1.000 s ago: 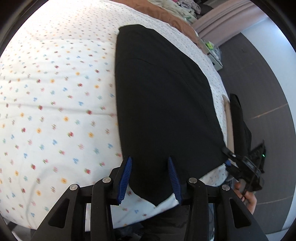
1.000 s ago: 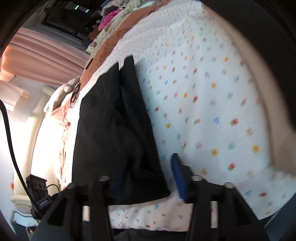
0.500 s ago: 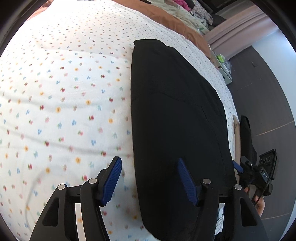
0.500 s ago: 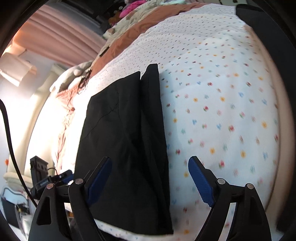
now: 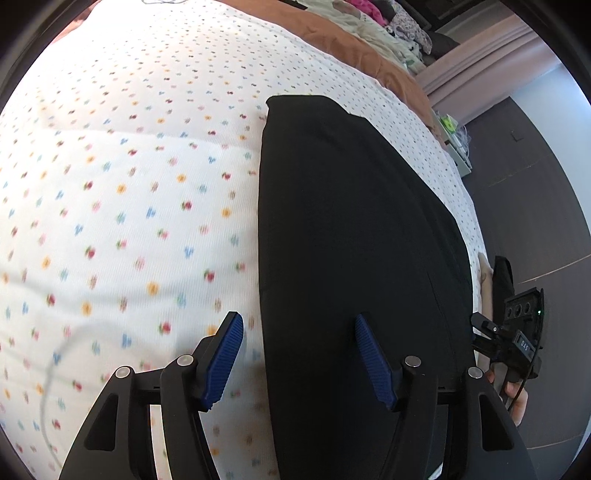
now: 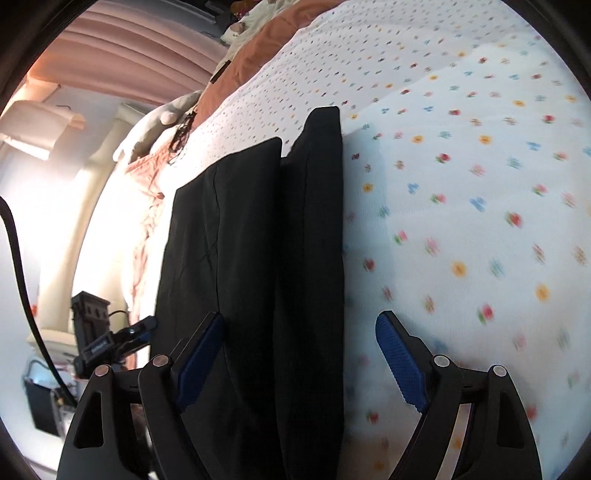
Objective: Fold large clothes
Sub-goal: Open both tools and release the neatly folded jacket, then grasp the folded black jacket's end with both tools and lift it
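A black garment point(image 5: 351, 240) lies flat and lengthwise on the flowered bed sheet point(image 5: 129, 184). In the right wrist view the black garment point(image 6: 258, 240) shows as two long folded panels side by side. My left gripper point(image 5: 297, 325) is open above the garment's left edge, one finger over the sheet and the other over the cloth. My right gripper point(image 6: 300, 321) is open wide above the garment's right panel, with its right finger over the sheet. Neither holds anything. Each gripper shows in the other's view: the right gripper point(image 5: 509, 343) and the left gripper point(image 6: 110, 339).
A brown blanket point(image 5: 369, 55) and a heap of clothes point(image 5: 391, 22) lie at the bed's far end. Pink curtains point(image 6: 140, 48) hang beyond. Dark floor point(image 5: 535, 203) runs along the bed's right side. A thin white cord point(image 5: 55, 369) lies on the sheet.
Both grippers have opened and let go of the garment's near edge, which now lies flat. Both have moved forward over the garment; the left one has also shifted toward its left edge.
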`<state>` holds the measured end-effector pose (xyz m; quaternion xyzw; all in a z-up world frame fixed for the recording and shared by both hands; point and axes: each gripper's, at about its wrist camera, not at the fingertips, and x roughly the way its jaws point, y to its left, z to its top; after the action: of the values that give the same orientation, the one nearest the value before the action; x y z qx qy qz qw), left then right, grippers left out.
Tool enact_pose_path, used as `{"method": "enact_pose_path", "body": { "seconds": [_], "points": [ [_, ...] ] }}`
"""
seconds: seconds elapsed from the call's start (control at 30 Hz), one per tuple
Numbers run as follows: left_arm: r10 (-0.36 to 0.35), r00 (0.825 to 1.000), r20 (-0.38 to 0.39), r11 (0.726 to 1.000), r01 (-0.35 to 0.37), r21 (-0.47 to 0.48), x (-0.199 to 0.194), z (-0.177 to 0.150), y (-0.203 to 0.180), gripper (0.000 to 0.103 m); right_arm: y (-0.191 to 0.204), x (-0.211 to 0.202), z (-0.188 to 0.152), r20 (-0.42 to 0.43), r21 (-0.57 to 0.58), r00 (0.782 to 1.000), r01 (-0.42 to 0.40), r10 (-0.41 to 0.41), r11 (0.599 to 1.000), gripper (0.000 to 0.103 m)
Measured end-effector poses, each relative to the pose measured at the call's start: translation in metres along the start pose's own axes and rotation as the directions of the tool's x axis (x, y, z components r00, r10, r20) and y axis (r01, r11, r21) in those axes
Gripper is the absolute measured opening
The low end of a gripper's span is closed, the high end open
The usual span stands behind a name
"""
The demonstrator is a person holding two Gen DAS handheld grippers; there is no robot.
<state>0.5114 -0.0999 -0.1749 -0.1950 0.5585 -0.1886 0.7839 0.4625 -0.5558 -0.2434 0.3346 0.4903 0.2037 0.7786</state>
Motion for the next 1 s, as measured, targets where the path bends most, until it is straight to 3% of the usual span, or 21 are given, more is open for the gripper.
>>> {"method": "enact_pose_path", "body": {
  "seconds": [0.33,0.57,0.63,0.7,0.8,1.0],
  "points": [
    [0.008,1.000,0.008,1.000,-0.008,0.020,0.020,0.026,-0.003,0.065,-0.004,0.040,0.036,-0.096,0.020,0.981,-0.169,0.170,0.985,0.072],
    [0.027,1.000,0.014,1.000,-0.027,0.013,0.033,0.043,-0.003,0.065,0.009,0.066,0.054,-0.129,0.017,0.973,-0.188,0.189,0.982,0.071],
    [0.029,0.999,0.017,1.000,-0.029,0.009,0.035,0.045,-0.004,0.064,0.013,0.070,0.058,-0.131,0.010,0.975,-0.180,0.180,0.984,0.067],
    [0.031,0.999,0.027,0.999,-0.031,0.007,0.037,0.046,-0.005,0.062,0.013,0.072,0.059,-0.128,0.011,0.978,-0.163,0.163,0.987,0.048],
    [0.041,0.998,0.038,0.999,-0.042,0.006,0.036,0.046,-0.008,0.054,0.011,0.073,0.060,-0.133,0.005,0.979,-0.155,0.155,0.988,0.032],
    [0.070,0.994,0.079,0.996,-0.074,0.056,0.024,0.043,-0.023,0.039,0.028,0.054,0.056,-0.097,-0.059,0.980,-0.179,0.173,0.982,0.021]
  ]
}}
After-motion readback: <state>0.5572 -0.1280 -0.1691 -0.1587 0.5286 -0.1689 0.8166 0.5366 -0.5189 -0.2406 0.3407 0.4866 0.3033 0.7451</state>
